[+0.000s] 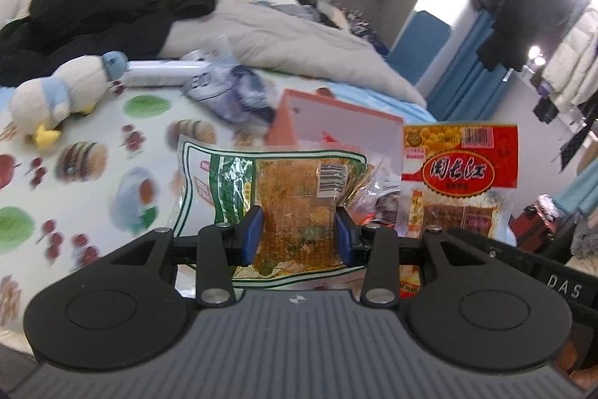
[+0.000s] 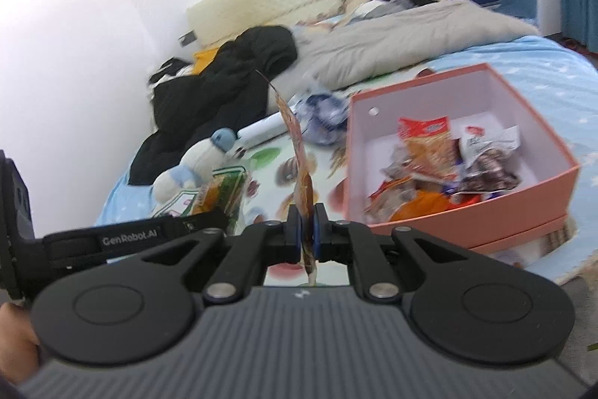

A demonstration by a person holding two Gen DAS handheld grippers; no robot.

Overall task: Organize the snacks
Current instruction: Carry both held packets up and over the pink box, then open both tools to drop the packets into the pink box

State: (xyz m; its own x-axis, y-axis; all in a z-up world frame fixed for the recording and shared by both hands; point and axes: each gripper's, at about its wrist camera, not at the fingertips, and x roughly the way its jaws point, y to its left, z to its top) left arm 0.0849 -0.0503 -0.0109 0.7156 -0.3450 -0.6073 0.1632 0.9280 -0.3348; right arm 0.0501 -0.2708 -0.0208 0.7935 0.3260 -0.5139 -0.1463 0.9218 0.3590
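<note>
A green-edged packet [image 1: 276, 197] is gripped by the left claw [image 1: 299, 234] and a red packet [image 2: 301, 152] by the right claw [image 2: 307, 230], with the pink box [image 2: 467, 208] lying just right.

My right gripper [image 2: 307, 230] pinches a thin snack packet [image 2: 299, 144] edge-on between its blue pads, so the packet stands up toward twelve o'clock, slightly curved. At two o'clock sits the pink box [image 2: 486, 212] on the blue bedsheet [image 2: 560, 81], open, with several snack bags [image 2: 429, 152] heaped inside. At nine o'clock my left gripper [image 2: 209, 215] reaches in, a green-edged packet [image 2: 224, 193] at its tip; I cannot tell how its fingers stand. Behind that lies a white and blue plush toy [image 2: 194, 163], and further back at eleven o'clock a black jacket [image 2: 224, 88]. A grey duvet [image 2: 403, 36] sprawls at one o'clock.
</note>
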